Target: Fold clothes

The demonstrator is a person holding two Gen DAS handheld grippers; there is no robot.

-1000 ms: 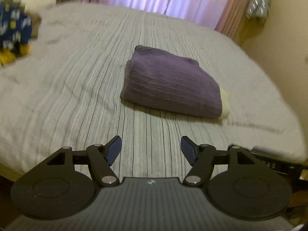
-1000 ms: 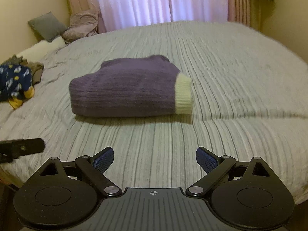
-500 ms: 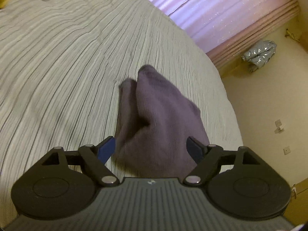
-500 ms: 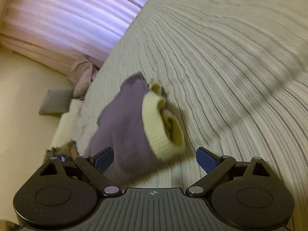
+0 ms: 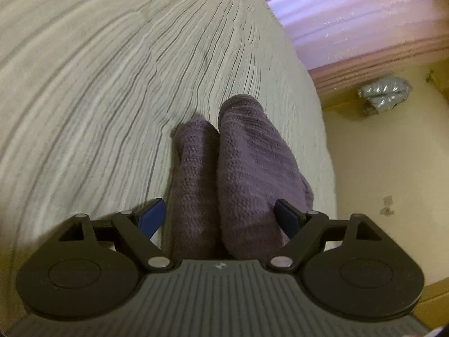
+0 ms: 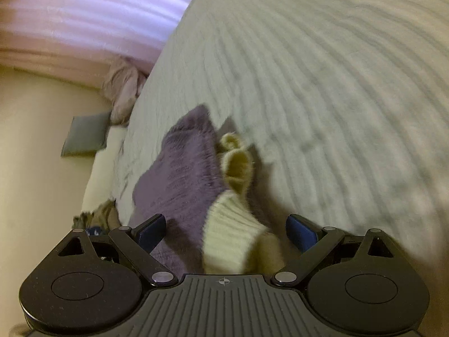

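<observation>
A folded purple knit sweater (image 5: 241,168) with a cream ribbed hem (image 6: 233,233) lies on the striped grey bedspread (image 5: 98,84). My left gripper (image 5: 220,216) is open, its fingers either side of the sweater's folded purple end. My right gripper (image 6: 226,226) is open, its fingers straddling the opposite end with the cream hem and cuffs (image 6: 237,163). Both cameras are rolled sideways. The sweater fills the gap between each pair of pads; the pads do not press it.
Pink curtains (image 5: 364,19) hang behind the bed. A silver jacket (image 5: 384,94) hangs on the yellow wall. In the right wrist view a grey pillow (image 6: 84,134), a pinkish garment (image 6: 123,90) and more clothes (image 6: 95,216) lie near the bed's head.
Both grippers have moved in from the near side of the bed, rolled sideways, and closed the distance until the sweater's two ends sit between their open fingers.
</observation>
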